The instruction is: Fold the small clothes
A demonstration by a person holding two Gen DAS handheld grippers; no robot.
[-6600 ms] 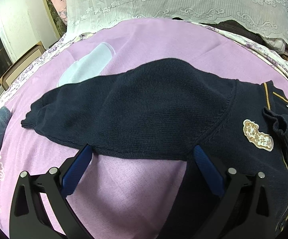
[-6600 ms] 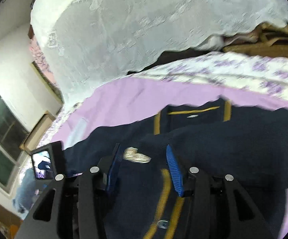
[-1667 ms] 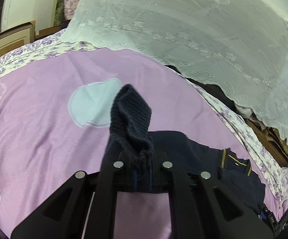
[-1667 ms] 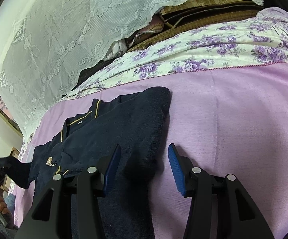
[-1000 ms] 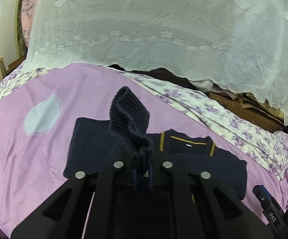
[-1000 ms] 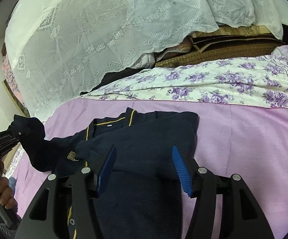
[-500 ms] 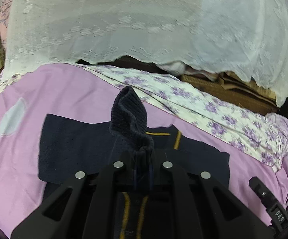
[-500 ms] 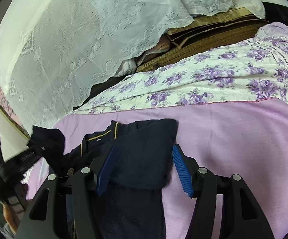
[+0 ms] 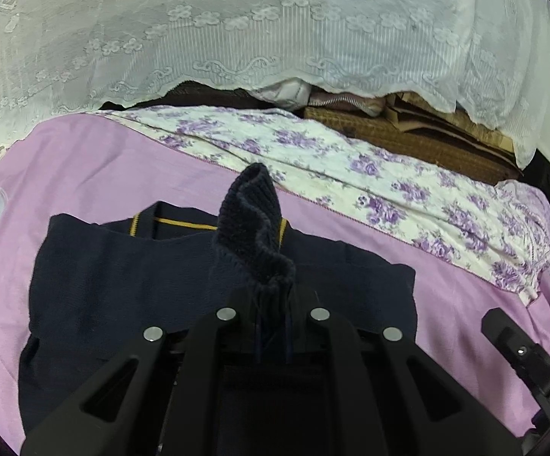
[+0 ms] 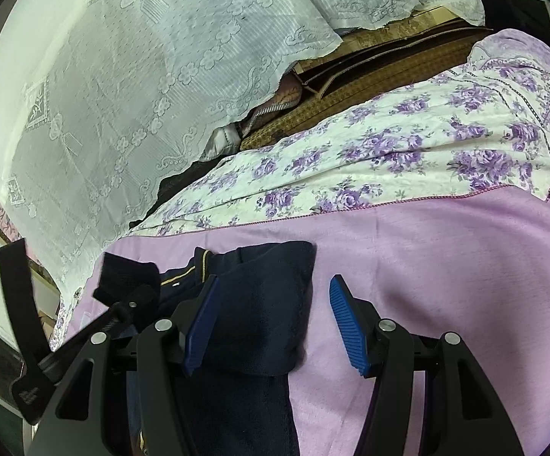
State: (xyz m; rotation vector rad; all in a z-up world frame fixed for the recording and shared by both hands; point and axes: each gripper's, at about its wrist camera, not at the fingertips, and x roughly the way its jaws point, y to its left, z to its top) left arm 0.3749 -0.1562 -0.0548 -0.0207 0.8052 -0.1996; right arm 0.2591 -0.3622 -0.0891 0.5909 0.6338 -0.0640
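Note:
A navy knit cardigan (image 9: pixel 123 285) with gold collar trim lies on a purple blanket (image 9: pixel 85 159). My left gripper (image 9: pixel 273 326) is shut on the ribbed sleeve cuff (image 9: pixel 252 224), which stands up above the cardigan's middle near the collar. My right gripper (image 10: pixel 271 323) is open and empty, with blue pads (image 10: pixel 345 323), hovering over the cardigan's right folded edge (image 10: pixel 271 304). The left gripper with the cuff (image 10: pixel 127 277) shows at the left of the right wrist view.
A floral purple-and-white sheet (image 9: pixel 370 174) borders the blanket at the back. A white lace cloth (image 9: pixel 275 30) covers stacked items and brown mats (image 9: pixel 427 136) behind it. The right gripper's body (image 9: pixel 522 357) shows at the lower right of the left wrist view.
My left gripper has carried the sleeve cuff rightward across the cardigan, over its middle. The right gripper stays open by the cardigan's right edge and has come a little closer.

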